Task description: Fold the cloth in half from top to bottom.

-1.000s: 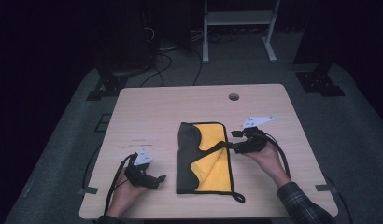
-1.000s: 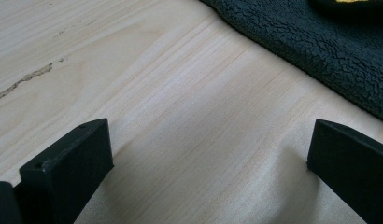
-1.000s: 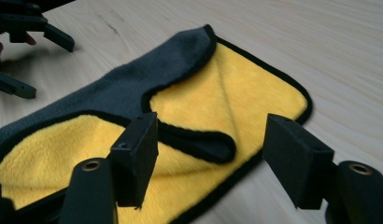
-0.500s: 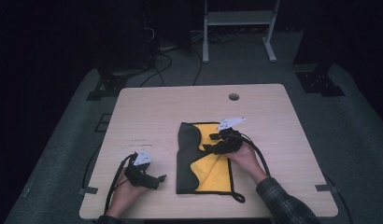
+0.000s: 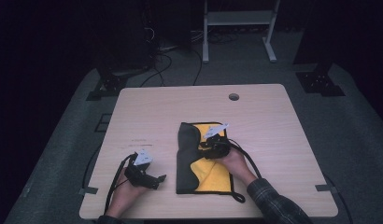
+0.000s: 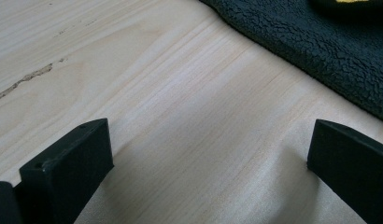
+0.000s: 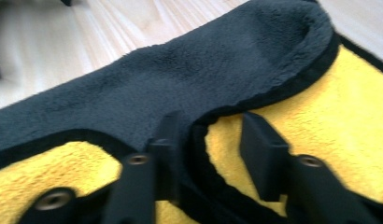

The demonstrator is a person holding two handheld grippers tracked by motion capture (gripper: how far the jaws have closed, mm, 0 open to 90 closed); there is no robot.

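High view: cloth, yellow face up with a dark grey flap folded over along its left side, lies on the table near the front edge, centre. Right gripper sits over the cloth at the edge of the grey flap. Left gripper rests on the table, left of the cloth, just beside it.

Left gripper view: jaws wide apart over bare wood, nothing between them; grey cloth edge at far right.

Right gripper view: jaws have just been closing and straddle the black hem where flap meets yellow; a gap shows beside one pad, so not yet clamped.

Against a second ago: right gripper has moved from the cloth's right edge leftward onto it; left gripper unchanged.
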